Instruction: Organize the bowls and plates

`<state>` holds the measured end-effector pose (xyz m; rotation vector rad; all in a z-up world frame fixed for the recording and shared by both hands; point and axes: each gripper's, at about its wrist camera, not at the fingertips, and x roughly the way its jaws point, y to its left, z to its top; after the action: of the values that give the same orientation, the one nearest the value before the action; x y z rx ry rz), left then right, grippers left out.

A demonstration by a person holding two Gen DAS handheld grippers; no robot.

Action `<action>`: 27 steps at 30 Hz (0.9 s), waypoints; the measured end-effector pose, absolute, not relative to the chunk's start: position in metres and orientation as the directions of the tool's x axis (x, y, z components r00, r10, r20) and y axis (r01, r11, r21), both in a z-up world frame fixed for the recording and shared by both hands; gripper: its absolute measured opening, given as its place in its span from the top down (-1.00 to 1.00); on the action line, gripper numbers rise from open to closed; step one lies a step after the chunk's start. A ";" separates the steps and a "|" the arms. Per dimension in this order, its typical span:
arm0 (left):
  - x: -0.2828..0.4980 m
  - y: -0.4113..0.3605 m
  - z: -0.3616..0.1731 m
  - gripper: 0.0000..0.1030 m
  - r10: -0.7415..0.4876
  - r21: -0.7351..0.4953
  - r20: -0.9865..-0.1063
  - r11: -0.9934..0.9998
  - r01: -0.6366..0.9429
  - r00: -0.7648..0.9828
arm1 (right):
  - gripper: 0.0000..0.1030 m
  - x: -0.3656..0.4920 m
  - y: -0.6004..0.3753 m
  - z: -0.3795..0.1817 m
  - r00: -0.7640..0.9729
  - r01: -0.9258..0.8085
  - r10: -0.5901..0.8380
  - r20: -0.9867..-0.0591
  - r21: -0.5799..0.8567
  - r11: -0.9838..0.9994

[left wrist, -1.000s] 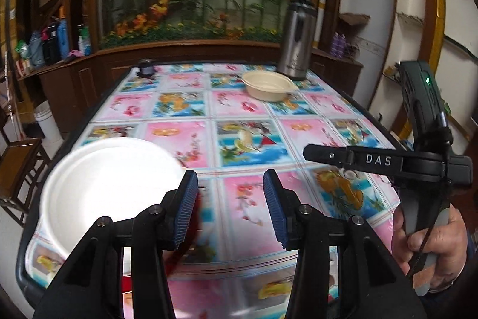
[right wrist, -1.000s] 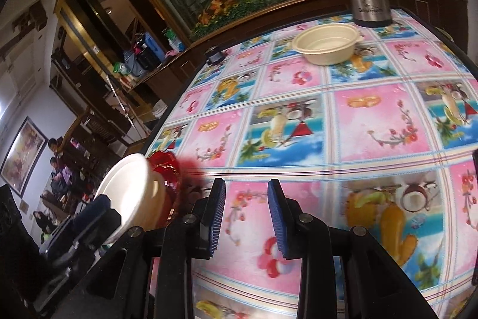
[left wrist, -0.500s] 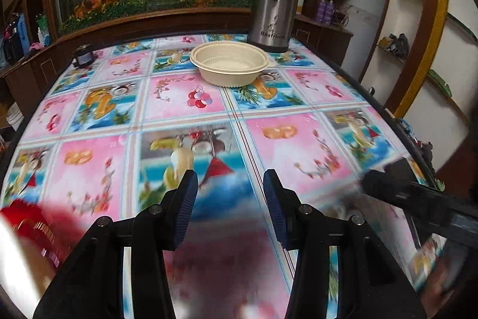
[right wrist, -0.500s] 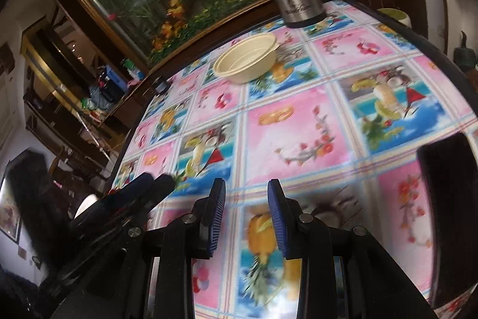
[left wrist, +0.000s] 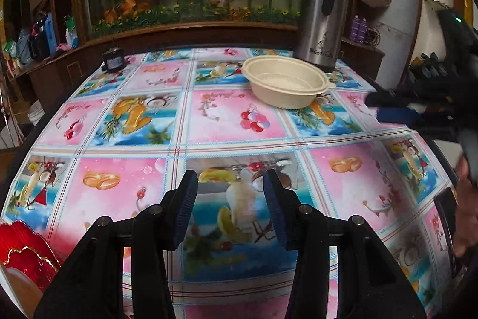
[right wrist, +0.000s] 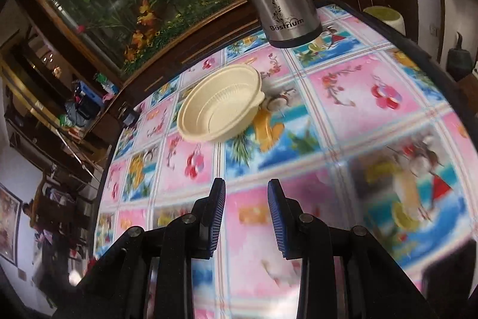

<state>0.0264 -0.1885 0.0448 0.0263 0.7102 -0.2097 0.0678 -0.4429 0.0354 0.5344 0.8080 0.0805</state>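
The cream bowl [left wrist: 286, 84] sits on the far part of the tabletop [left wrist: 233, 121], just in front of a tall silver jug [left wrist: 324, 17]. It is well ahead of the left hand-held gripper [left wrist: 230, 196] and a bit to its right. The left hand-held gripper is partly open and has nothing between its blue pads. In the right wrist view the cream bowl [right wrist: 221, 106] is ahead of the right hand-held gripper [right wrist: 246, 208] and a little to its left, well apart from it. The right hand-held gripper is partly open too, a bit less wide, and it holds nothing. A red dish [left wrist: 25, 250] shows at the bottom left corner of the left view, with something pale just under it. A second ago a big white bowl sat right next to the left pads; now it is out of that view, and only the red dish shows there. The cream bowl looks much nearer in both views than it did before. Both gaps look the same as a second ago.
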 end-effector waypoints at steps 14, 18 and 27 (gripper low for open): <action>0.037 -0.185 0.043 0.15 -0.204 -0.095 -0.673 0.977 0.191 0.711 | 0.38 0.194 -0.433 0.004 0.633 0.272 0.303 -0.713 0.570 0.775; 0.037 -0.181 0.046 0.15 -0.208 -0.107 -0.667 0.977 0.184 0.716 | 0.70 0.191 -0.431 0.000 0.579 0.290 0.279 -0.767 0.513 0.808; 0.028 -0.171 0.059 0.15 -0.235 -0.148 -0.629 0.972 0.183 0.741 | 0.69 0.088 -0.443 0.010 0.485 0.171 0.280 -0.828 0.404 0.899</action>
<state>0.0281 -0.1714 0.0585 -0.0783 0.6999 -0.2294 0.0875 -0.4435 0.0098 0.4721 1.0732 0.0690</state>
